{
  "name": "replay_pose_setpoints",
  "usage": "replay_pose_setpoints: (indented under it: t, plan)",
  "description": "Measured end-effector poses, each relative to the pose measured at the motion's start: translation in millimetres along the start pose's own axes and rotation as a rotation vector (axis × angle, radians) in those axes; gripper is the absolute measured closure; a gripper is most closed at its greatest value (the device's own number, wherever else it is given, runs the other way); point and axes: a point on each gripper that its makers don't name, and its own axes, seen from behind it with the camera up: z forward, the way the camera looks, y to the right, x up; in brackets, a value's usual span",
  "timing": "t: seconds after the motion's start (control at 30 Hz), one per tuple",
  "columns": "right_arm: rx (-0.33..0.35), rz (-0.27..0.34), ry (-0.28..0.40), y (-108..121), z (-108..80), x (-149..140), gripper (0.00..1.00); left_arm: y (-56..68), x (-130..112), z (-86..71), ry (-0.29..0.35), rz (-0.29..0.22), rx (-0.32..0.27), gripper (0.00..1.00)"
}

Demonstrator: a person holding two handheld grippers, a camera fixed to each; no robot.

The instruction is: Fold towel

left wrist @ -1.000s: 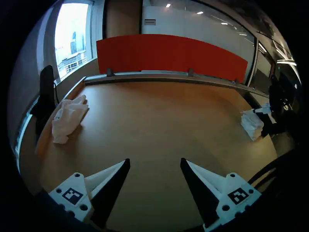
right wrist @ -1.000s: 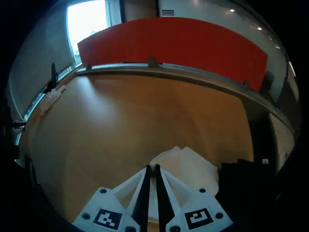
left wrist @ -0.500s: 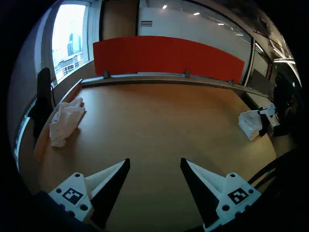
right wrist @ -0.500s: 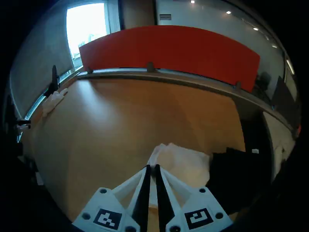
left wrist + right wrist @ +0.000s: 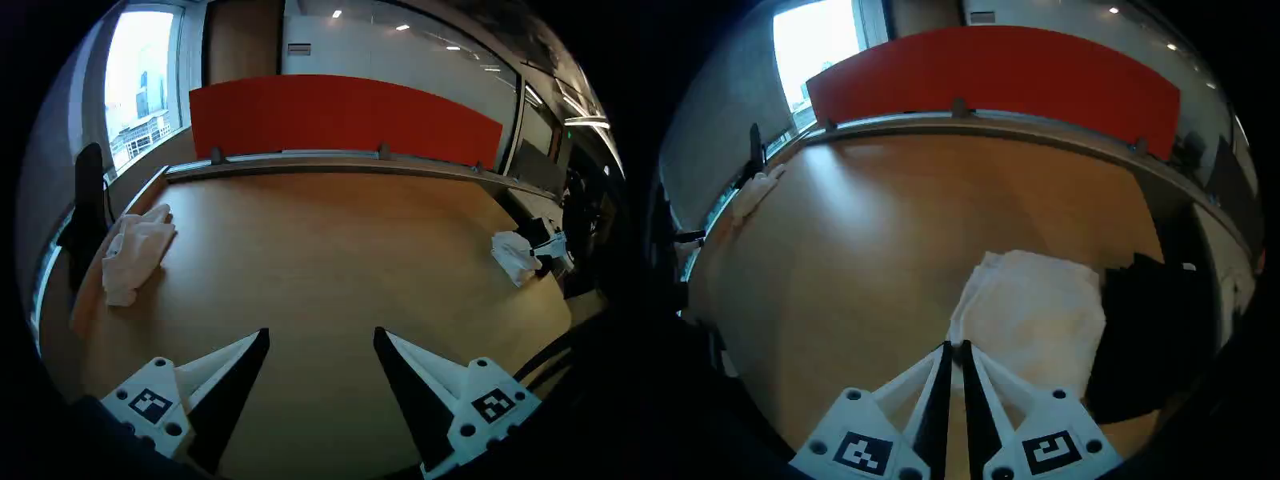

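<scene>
A white towel [image 5: 1036, 316] lies on the wooden table [image 5: 880, 232] just ahead of my right gripper [image 5: 955, 346]. That gripper is shut on the towel's near left corner. The left gripper view shows the same towel [image 5: 512, 256] far off at the table's right edge, with the right gripper [image 5: 554, 243] beside it. My left gripper [image 5: 320, 336] stands open over bare table [image 5: 320, 240], with nothing between its fingers. A second white towel [image 5: 134, 248] lies crumpled at the table's left edge, also small in the right gripper view as a towel [image 5: 756, 190].
A red divider panel [image 5: 344, 112] runs along the table's far edge. A dark chair [image 5: 88, 200] stands by the window [image 5: 144, 80] at the left. A black object [image 5: 1148, 328] sits just right of the held towel.
The right gripper has tilted down and more of the towel now spreads out ahead of its tips. In the left gripper view the towel and right gripper sit slightly lower and farther right.
</scene>
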Motion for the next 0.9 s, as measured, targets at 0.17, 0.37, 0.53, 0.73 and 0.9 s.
replay_pose_setpoints:
  t: [0.17, 0.37, 0.53, 0.73, 0.9]
  plan:
    - [-0.004, 0.013, -0.004, 0.8, 1.7, -5.4, 0.91, -4.1, 0.0, -1.4, 0.0, -0.001, 0.007, 0.03]
    - [-0.008, 0.023, -0.012, 4.2, 0.9, -11.0, 0.91, -5.6, -0.8, -1.6, 0.0, -0.006, 0.008, 0.03]
    - [-0.008, 0.023, -0.036, 4.4, 4.9, -19.9, 0.91, -4.3, -1.6, -1.3, -0.002, 0.002, 0.006, 0.03]
    - [-0.005, 0.016, -0.054, 1.4, 8.1, -27.6, 0.91, -3.1, -2.4, -1.0, -0.004, 0.001, 0.005, 0.03]
    - [0.0, 0.019, -0.052, -1.1, 8.9, -27.6, 0.81, -4.5, -2.6, -1.3, -0.004, -0.001, 0.006, 0.03]
